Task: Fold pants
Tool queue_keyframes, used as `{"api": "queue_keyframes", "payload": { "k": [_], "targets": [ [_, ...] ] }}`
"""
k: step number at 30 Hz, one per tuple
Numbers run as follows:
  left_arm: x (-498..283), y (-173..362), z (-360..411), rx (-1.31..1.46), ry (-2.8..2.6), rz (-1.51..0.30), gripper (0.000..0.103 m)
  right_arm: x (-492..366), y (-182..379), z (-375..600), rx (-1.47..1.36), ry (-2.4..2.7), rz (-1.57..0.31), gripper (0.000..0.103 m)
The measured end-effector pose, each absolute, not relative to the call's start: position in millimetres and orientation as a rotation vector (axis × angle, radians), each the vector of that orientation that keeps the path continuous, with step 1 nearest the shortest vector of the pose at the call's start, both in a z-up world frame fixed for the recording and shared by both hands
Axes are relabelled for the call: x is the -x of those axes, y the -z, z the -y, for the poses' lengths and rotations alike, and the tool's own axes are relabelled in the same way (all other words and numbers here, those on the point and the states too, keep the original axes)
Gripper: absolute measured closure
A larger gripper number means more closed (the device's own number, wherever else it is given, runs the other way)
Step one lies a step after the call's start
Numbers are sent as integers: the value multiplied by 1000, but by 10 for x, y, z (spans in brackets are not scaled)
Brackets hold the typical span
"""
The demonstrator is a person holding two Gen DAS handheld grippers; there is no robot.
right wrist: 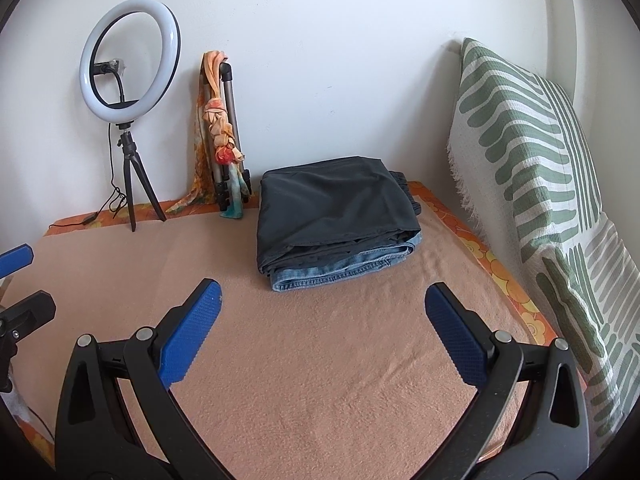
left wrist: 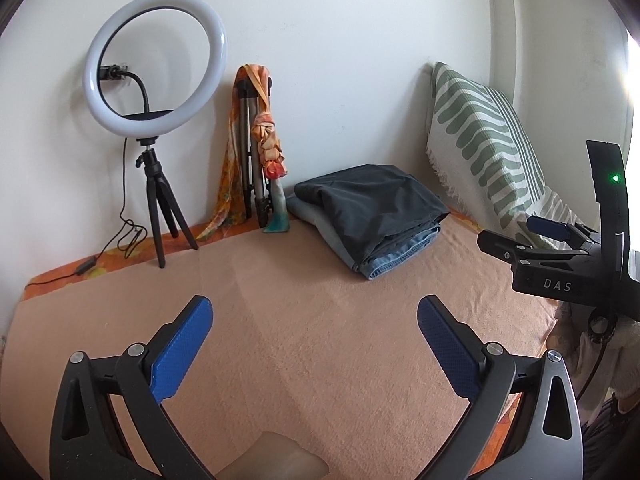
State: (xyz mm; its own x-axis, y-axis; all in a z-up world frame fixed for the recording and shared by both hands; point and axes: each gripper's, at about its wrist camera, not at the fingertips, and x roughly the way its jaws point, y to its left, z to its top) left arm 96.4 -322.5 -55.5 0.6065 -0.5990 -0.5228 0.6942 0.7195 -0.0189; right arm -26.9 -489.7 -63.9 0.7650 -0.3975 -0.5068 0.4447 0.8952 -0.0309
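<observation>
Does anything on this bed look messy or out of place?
Little stands out. The dark pants sit folded on folded jeans, a bit askew. An orange scarf hangs knotted over a folded tripod against the wall, which looks improvised.

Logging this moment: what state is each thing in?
Dark pants: folded, stacked on the jeans.
Jeans: folded, bottom of the stack.
Ring light: lit, upright.
Left hand-held gripper: open, empty.
Right hand-held gripper: open, empty.
Striped cushion: leaning on the wall.

jeans mostly hidden under dark pants
</observation>
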Motion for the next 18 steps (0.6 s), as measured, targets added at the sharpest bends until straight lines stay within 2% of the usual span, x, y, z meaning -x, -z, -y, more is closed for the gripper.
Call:
{"api": "queue_keyframes", "payload": {
  "k": [18],
  "targets": [
    [-948, 579, 3187, -204, 742, -549, 1, 303, 596, 4910, -105, 472, -513, 0]
  ]
}}
